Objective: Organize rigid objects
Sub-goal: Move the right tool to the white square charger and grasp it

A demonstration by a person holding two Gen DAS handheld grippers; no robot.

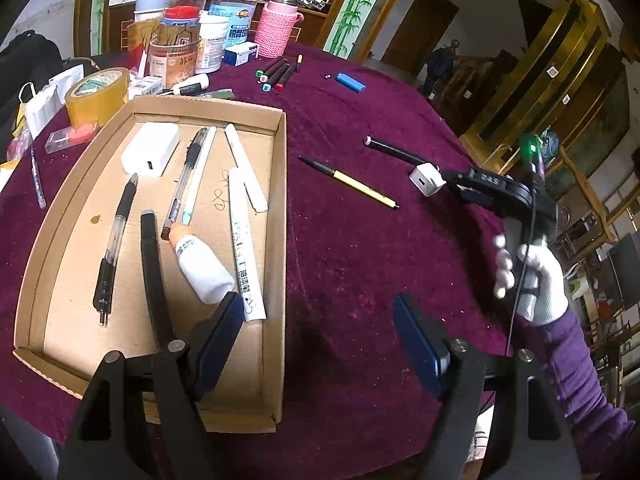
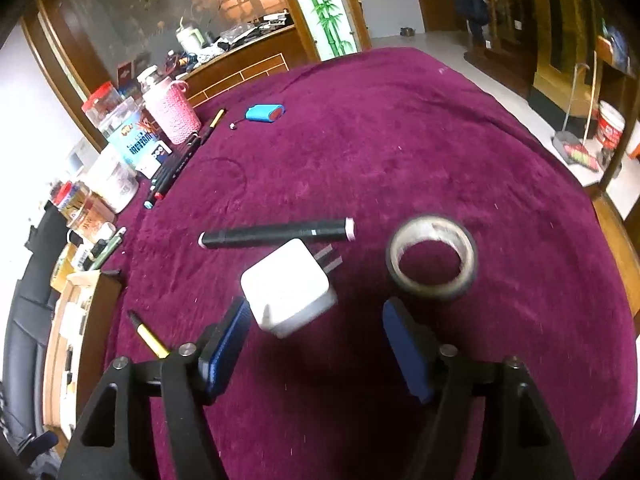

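The cardboard tray (image 1: 276, 216) held seven items: four pens, two white ones, one black strip. The right gripper (image 2: 316, 344) stood wide, one white charger cube (image 2: 290, 288) beside its left pad. The left gripper (image 1: 320, 340) was wide and empty above the purple worktop (image 1: 360, 240).

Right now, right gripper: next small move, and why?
Probably ease forward and close on the white charger. The right gripper has open jaws; the charger touches the left pad, well clear of the right one. It lies on the cloth outside the cardboard tray.
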